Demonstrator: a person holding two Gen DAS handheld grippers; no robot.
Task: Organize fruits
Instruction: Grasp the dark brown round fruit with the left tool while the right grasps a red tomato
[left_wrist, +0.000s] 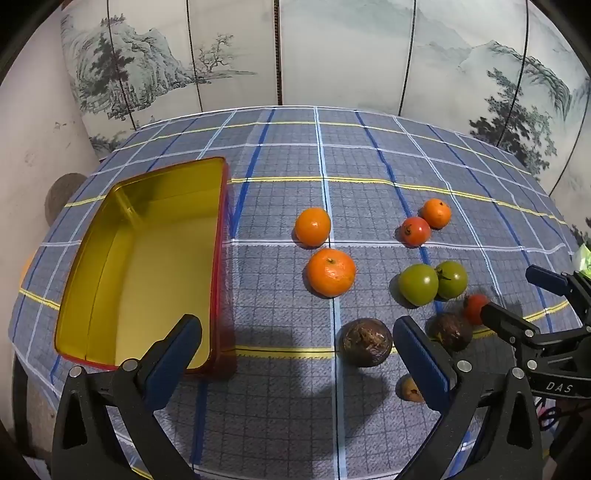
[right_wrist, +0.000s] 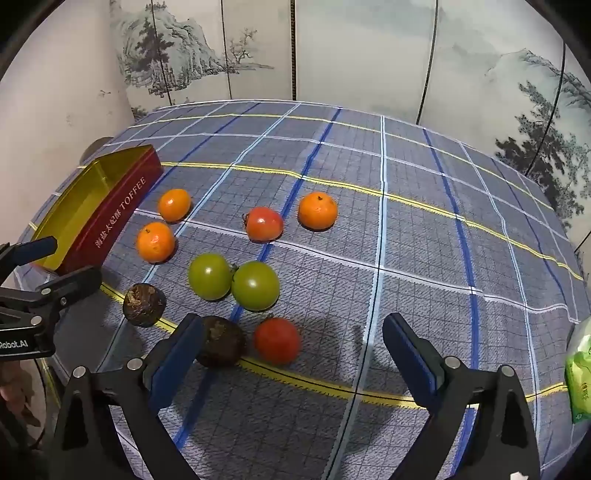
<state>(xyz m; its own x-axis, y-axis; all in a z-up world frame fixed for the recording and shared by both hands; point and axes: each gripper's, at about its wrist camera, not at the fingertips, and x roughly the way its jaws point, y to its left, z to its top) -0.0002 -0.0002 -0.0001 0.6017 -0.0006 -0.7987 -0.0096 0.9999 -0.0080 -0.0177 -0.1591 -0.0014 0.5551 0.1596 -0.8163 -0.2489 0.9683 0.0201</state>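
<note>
With both claws spread wide and empty, best to centre the right gripper (right_wrist: 291, 343) over the round red tomato (right_wrist: 277, 340), close gently, then carry to the open gold-lined red tin (right_wrist: 122, 210), the left gripper (left_wrist: 295, 343) waiting clear.

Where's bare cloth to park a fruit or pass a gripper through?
Free: the strip between the tin and the oranges; the far cloth beyond the fruit; the wide stretch right of the far orange. Crowded: around the green fruits, dark fruits and red tomato.
</note>
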